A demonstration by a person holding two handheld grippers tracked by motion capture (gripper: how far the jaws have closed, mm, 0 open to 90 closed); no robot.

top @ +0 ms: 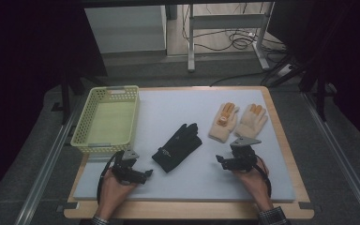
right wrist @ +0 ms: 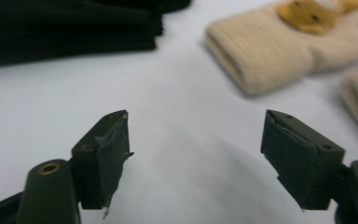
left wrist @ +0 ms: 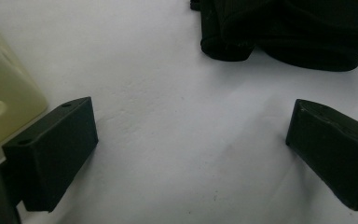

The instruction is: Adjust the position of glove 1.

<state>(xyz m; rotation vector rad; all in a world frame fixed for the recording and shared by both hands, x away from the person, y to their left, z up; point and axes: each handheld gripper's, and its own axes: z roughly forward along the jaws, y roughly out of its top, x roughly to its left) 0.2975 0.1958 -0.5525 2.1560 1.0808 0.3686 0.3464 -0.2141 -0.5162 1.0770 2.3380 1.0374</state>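
**Both grippers empty, gloves untouched**

Left gripper (top: 146, 173) and right gripper (top: 219, 161) are spread wide on the mat (top: 201, 180). Black glove (top: 177, 146) lies between them, beige gloves (top: 236, 121) behind the right. Grab shallow and you'll likely pinch one fabric layer; it slips or drags.

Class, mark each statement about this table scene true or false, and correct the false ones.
1. The yellow basket holds a glove. False: nothing lies in it.
2. The black glove lies between the basket and the two cream gloves. True.
3. The left gripper is clamped on the black glove. False: its jaws stand open over the white mat, short of the glove.
4. The right gripper is open and holds nothing. True.
5. The cream gloves lie side by side, fingers pointing away from the person. True.
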